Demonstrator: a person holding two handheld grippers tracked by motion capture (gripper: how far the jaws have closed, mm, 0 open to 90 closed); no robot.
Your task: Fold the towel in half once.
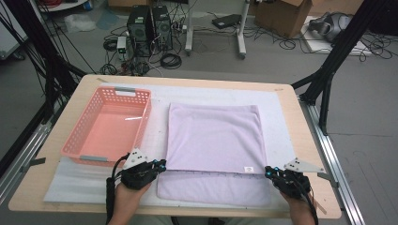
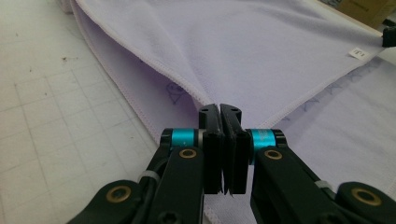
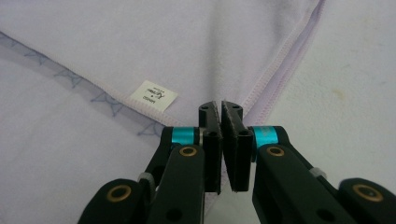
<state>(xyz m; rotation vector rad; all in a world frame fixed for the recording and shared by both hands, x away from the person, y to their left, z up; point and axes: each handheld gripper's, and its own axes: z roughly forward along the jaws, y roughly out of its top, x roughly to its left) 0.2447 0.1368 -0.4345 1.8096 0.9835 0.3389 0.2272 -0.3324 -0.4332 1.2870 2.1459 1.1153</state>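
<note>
On our bench (image 1: 300,123) the purple towel (image 1: 213,136) lies half folded, stretching away from us; left gripper (image 1: 159,165) and right gripper (image 1: 269,172) each pinch one near corner, jaws shut tight.

Soft matt cloth towel (image 1: 213,136), glossy plastic basket (image 1: 84,126) — perforated walls

Even, soft overhead light w/ faint shadows; slight glare in basket (image 1: 123,118); high view soft, gripper views sharper.
</note>
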